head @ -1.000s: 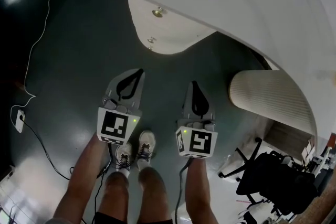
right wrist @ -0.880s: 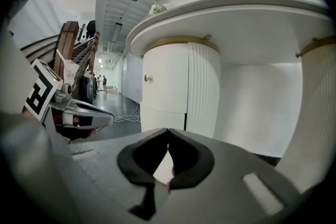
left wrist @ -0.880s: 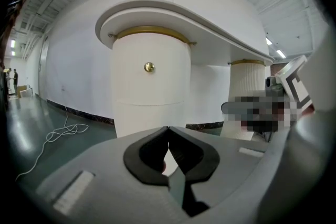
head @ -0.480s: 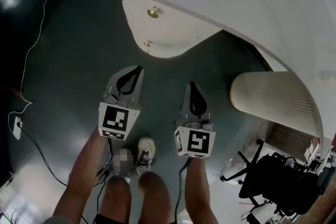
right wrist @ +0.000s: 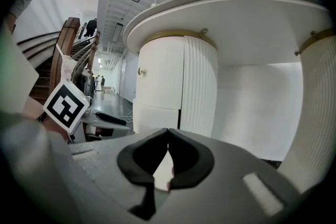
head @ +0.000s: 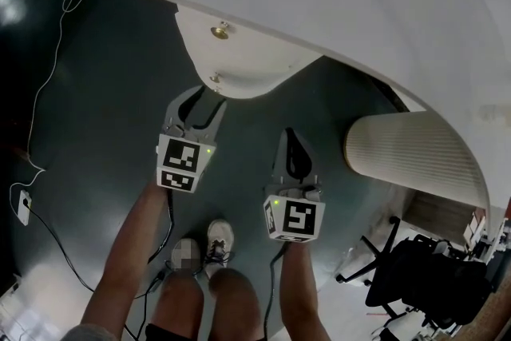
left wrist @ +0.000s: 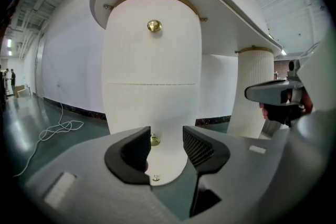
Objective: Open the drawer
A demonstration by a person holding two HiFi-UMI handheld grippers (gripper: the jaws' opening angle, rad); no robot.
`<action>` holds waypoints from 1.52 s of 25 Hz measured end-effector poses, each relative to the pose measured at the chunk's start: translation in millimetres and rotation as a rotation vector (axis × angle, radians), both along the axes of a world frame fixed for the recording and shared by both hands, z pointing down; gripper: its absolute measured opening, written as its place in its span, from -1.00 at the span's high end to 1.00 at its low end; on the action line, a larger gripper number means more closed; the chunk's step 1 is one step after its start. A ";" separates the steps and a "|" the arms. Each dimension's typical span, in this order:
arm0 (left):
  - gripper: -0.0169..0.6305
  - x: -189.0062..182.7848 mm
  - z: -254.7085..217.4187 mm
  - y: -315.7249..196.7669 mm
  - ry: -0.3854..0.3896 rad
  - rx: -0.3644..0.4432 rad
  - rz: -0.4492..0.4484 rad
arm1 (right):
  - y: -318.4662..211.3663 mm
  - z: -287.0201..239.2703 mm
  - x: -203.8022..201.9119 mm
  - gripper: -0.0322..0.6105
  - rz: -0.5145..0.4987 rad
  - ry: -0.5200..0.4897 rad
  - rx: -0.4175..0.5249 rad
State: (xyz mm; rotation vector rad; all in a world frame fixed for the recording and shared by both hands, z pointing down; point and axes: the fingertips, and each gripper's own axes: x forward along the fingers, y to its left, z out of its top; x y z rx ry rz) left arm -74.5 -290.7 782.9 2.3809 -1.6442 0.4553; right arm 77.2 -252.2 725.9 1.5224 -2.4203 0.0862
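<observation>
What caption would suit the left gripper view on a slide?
The left tool, jaws opening and empty, faces the lower brass knob on a white drawer unit.

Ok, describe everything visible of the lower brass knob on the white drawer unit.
The lower knob is a small, round, shiny brass-coloured button on the lower front of the white rounded drawer unit, under a faint horizontal seam and straight below a matching upper knob. That front looks flush, not pulled out. In the left gripper view it shows in the gap of the left tool, whose jaws are opening, close to one jaw; nothing seems to touch it.
</observation>
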 end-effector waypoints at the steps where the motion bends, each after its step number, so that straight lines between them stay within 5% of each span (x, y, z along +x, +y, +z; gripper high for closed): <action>1: 0.36 -0.2 4.0 -4.6 -0.008 -0.004 -0.002 | -2.4 0.0 1.3 0.89 0.004 -0.002 0.004; 15: 0.35 -2.6 42.9 -39.7 -0.033 -0.044 -0.028 | -28.5 5.2 12.3 0.89 0.015 0.010 0.036; 20: 0.58 -3.7 43.1 -44.5 -0.033 -0.043 -0.039 | -31.7 7.0 14.8 0.89 0.015 0.015 0.033; 38: 0.59 -11.5 47.0 -18.0 0.004 -0.091 -0.026 | -19.4 10.8 11.4 0.89 0.022 0.004 -0.019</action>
